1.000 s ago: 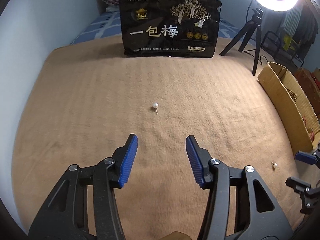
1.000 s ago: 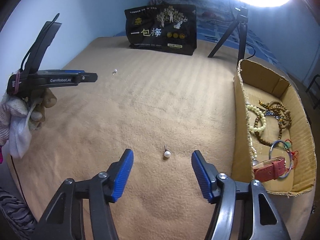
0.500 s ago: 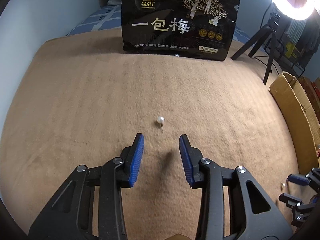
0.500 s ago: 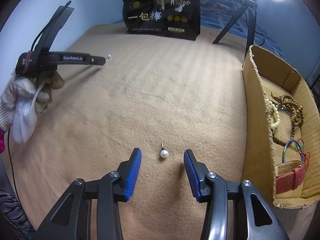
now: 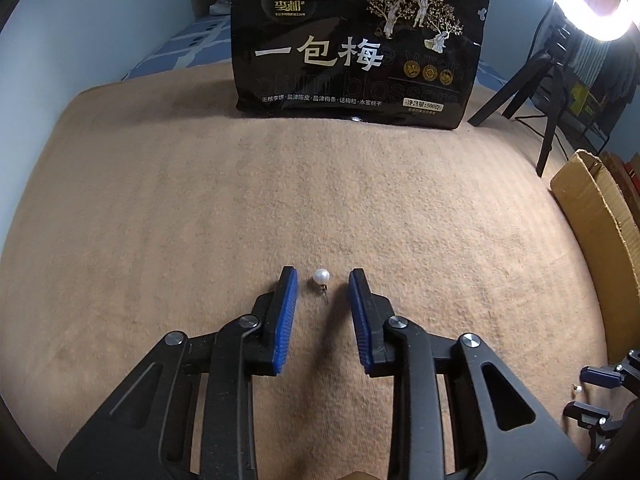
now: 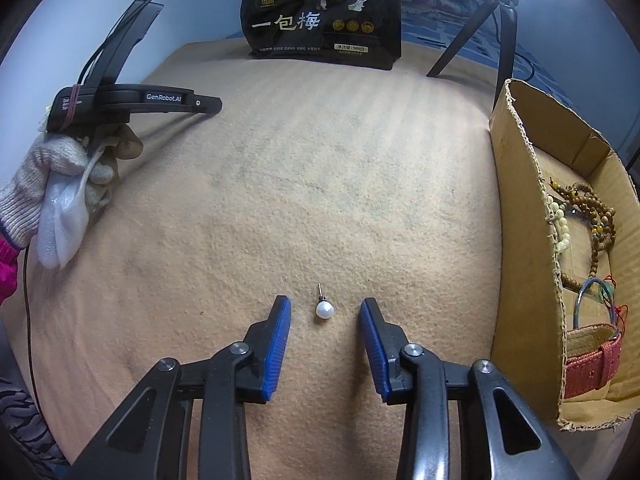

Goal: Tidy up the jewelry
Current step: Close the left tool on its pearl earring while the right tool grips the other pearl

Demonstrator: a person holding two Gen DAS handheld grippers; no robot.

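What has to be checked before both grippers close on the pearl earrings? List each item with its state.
1. One pearl earring between the left gripper pads: ok.
2. Other pearl earring between the right gripper pads: ok.
3. Jaws, just closing, not yet touching either pearl: ok.
4. Both studs lying flat on the tan blanket: ok.
5. Free room in the cardboard box: ok.
6. Fingertips low enough to grip: cannot tell.
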